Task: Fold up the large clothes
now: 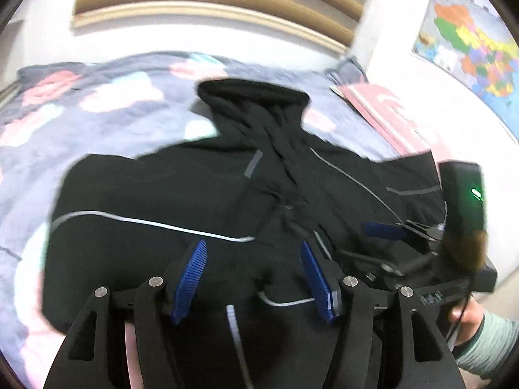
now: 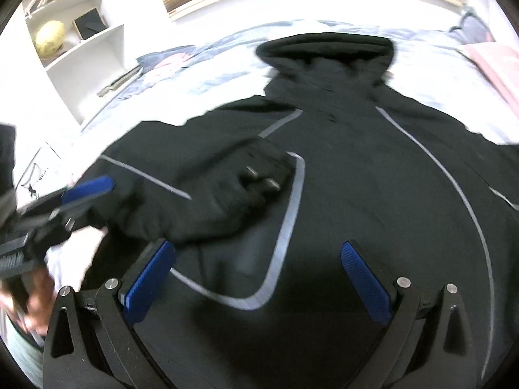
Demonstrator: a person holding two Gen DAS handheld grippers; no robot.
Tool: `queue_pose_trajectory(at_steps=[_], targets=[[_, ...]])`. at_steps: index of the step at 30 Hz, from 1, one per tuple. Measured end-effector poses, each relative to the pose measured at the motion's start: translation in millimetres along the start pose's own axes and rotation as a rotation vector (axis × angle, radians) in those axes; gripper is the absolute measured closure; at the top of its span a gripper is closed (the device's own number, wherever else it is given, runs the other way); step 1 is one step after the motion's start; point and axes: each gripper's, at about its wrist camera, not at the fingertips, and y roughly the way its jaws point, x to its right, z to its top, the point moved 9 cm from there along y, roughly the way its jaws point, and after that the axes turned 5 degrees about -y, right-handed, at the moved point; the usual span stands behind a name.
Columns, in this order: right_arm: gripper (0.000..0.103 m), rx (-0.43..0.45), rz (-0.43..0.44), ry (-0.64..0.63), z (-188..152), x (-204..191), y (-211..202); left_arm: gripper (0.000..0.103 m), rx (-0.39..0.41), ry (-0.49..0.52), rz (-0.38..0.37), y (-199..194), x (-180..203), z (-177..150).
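A black hooded jacket (image 1: pixel 168 191) with thin grey piping lies spread on the bed, hood pointing away; it also fills the right wrist view (image 2: pixel 373 178). One sleeve is folded across its body, cuff (image 2: pixel 259 175) near the middle. My left gripper (image 1: pixel 254 251) is open and empty just above the jacket's lower part. My right gripper (image 2: pixel 258 254) is open and empty over the jacket's hem. Each gripper shows in the other's view, the right one (image 1: pixel 389 230) at the right edge, the left one (image 2: pixel 87 188) at the left edge.
The bed has a grey quilt (image 1: pixel 97 103) with pink and white patches. A pink item (image 1: pixel 382 110) lies by the wall at the right. A map (image 1: pixel 467 42) hangs on the wall. A white shelf (image 2: pixel 74 42) stands left of the bed.
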Motion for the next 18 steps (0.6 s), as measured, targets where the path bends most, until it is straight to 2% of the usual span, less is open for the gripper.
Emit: queue_pose_trajectory(at_steps=[2, 4, 5, 6, 7, 8, 12, 15, 18], targets=[[0.000, -0.017, 0.004, 0.018, 13, -6, 18, 0.041, 0.017, -0.015, 0.042, -6, -11, 4], [0.003, -0.048, 0.050, 0.067, 19, -9, 40, 0.041, 0.027, -0.019, 0.073, -11, -20, 5], [0.017, -0.072, 0.096, 0.102, 19, -12, 50, 0.041, 0.027, -0.024, 0.093, -12, -26, 4], [0.047, -0.100, 0.151, 0.144, 18, -14, 60, 0.041, 0.024, -0.038, 0.111, -12, -32, 5], [0.057, -0.126, 0.184, 0.171, 16, -16, 69, 0.041, 0.026, -0.054, 0.123, -13, -38, 5], [0.059, -0.129, 0.174, 0.178, 16, -15, 72, 0.041, 0.031, -0.070, 0.135, -16, -45, 5], [0.072, 0.011, 0.083, 0.103, 35, -6, 36, 0.041, 0.047, -0.099, 0.178, -22, -58, 13], [0.073, 0.124, 0.004, 0.077, 54, 16, -12, 0.041, 0.044, -0.096, 0.183, -21, -53, 22], [0.073, 0.216, -0.117, 0.054, 68, 54, -61, 0.041, 0.025, -0.046, 0.171, -7, -30, 30]])
